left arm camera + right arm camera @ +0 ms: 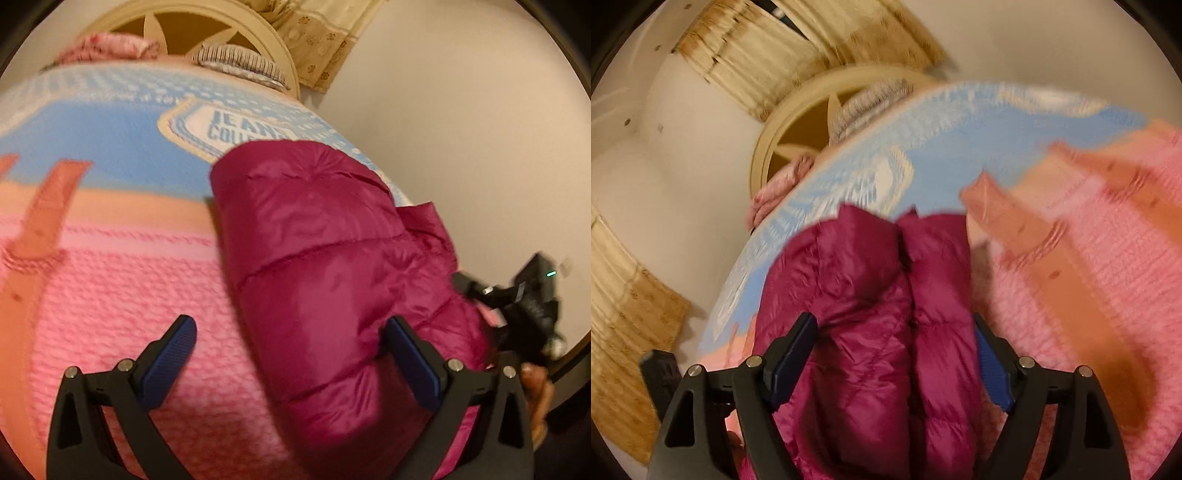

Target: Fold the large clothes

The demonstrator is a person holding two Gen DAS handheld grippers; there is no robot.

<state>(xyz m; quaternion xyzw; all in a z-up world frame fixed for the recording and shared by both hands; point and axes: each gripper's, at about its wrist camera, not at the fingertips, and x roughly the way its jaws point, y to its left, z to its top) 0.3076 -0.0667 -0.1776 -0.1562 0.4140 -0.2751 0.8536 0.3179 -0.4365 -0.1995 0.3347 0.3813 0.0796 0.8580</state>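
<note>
A magenta quilted puffer jacket [325, 240] lies folded into a long bundle on a pink, orange and blue blanket [110, 295]. My left gripper [288, 332] is open above the bundle's left edge, its left finger over the blanket and its right finger [413, 362] over the jacket. In the right wrist view the jacket [868, 277] runs lengthwise between the fingers of my right gripper [892, 350], which stands open and wide astride it. The right gripper's black body [517, 306] shows at the jacket's right side, with a hand [535, 384] below it.
The blanket [1108, 258] covers a bed with a round cream headboard [207, 29]. A striped pillow [240, 62] and a pink pillow [110, 48] rest against it. Beige curtains [757, 55] hang behind, and a white wall [461, 110] runs along the bed's right side.
</note>
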